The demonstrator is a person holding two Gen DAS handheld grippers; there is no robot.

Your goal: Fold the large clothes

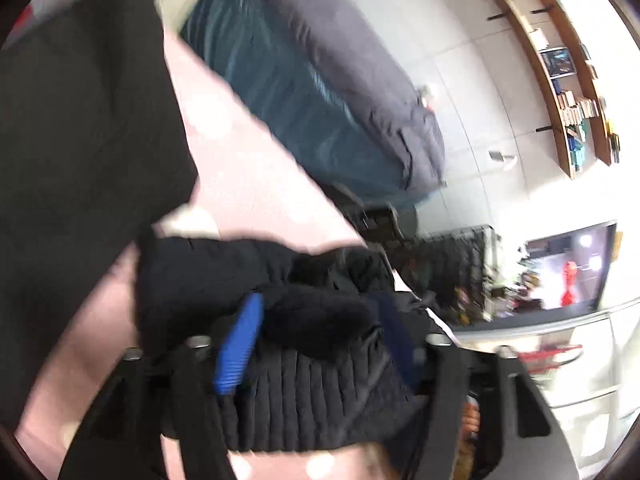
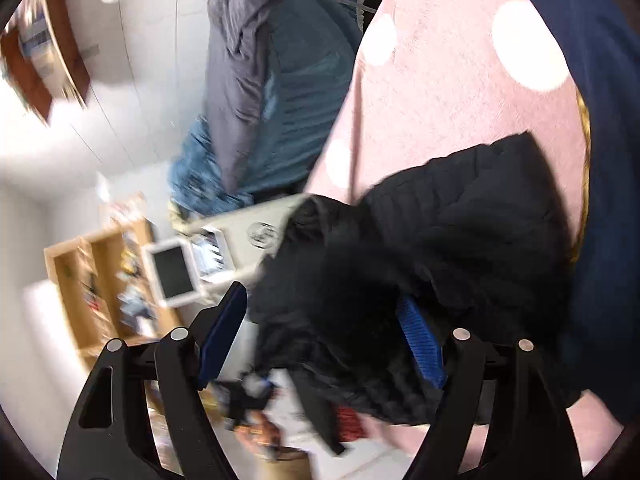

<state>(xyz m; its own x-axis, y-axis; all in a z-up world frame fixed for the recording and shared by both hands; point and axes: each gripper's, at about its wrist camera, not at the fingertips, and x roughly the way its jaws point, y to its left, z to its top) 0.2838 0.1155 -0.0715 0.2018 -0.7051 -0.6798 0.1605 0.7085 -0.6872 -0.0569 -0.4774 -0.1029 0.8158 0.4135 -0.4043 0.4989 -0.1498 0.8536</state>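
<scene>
A black quilted jacket point(image 1: 312, 400) with a furry trim lies bunched on a pink cover with white dots point(image 1: 248, 184). My left gripper point(image 1: 320, 308) stands open around the trim, and one blue pad point(image 1: 240, 344) shows bare beside the fabric. In the right wrist view the same jacket point(image 2: 460, 232) is heaped on the pink cover point(image 2: 440, 92). My right gripper point(image 2: 322, 296) is open. Its left pad point(image 2: 224, 332) is clear of the cloth, and its right pad point(image 2: 420, 344) is partly under the jacket's edge.
More black cloth point(image 1: 80, 140) fills the left of the left wrist view. A bed with a teal sheet and grey duvet point(image 1: 320, 80), wall shelves point(image 1: 568, 92) and a lit screen point(image 1: 568, 272) lie beyond. Navy fabric point(image 2: 600, 160) borders the cover; a wooden shelf unit point(image 2: 92, 280) stands behind.
</scene>
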